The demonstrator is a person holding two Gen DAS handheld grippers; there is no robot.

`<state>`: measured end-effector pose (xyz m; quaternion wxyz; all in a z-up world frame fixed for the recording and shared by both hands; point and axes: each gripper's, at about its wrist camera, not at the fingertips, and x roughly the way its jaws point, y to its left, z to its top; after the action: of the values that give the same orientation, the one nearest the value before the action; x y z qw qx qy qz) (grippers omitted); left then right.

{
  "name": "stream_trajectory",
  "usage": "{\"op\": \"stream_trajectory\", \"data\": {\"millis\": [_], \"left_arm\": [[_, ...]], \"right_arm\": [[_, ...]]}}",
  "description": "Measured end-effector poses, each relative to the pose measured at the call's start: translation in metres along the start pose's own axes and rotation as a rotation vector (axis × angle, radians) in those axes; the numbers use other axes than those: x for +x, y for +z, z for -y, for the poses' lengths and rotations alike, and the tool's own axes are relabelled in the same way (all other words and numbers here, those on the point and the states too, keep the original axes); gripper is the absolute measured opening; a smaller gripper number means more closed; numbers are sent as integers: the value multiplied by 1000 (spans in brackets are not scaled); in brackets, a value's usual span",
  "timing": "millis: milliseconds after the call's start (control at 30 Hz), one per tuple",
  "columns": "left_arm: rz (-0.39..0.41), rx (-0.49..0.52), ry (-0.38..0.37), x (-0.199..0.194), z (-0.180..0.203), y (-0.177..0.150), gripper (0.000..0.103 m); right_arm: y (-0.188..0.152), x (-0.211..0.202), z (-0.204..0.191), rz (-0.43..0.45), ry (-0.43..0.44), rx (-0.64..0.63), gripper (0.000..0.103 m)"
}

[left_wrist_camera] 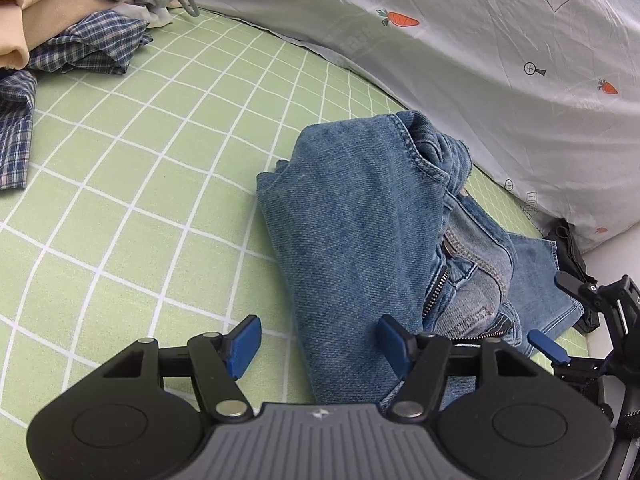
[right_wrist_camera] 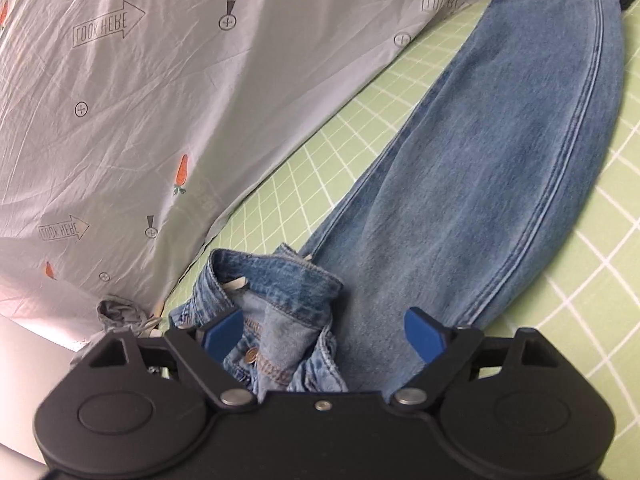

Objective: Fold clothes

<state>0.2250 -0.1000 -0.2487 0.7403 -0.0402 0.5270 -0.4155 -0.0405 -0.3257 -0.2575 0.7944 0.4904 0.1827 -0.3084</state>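
Lying lengthwise, the jeans (right_wrist_camera: 480, 184) point waistband-near, hem-far; left gripper (left_wrist_camera: 320, 346) and right gripper (right_wrist_camera: 324, 334) both gape wide, holding nothing.

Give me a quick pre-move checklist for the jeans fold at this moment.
1. Left gripper open: ok.
2. Right gripper open, over the waistband: ok.
3. Jeans on the green checked sheet, not held: ok.
4. Jeans leg laid out straight: ok.
5. Waistband flat: not ok, bunched, fly open.
6. Plaid shirt apart from the jeans: ok.
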Motion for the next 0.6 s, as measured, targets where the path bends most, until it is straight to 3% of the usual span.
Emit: {"op": "stream_trajectory", "data": {"millis": [100,333,400,600], "left_arm": [[-3,6,1,0,1,0,65],[-12,60,34,2,8,-1,66],[-11,66,43,2,10,-1,66],[6,85,82,-6,18,-5,66]], "right_arm": [[-6,18,-8,-53,24,-32,62],[-19,60,-27,-175,80,-107,60],[-23,71,-32,-210,96,-129,36],[-23,57,-57,-163,99,-301,27]]}}
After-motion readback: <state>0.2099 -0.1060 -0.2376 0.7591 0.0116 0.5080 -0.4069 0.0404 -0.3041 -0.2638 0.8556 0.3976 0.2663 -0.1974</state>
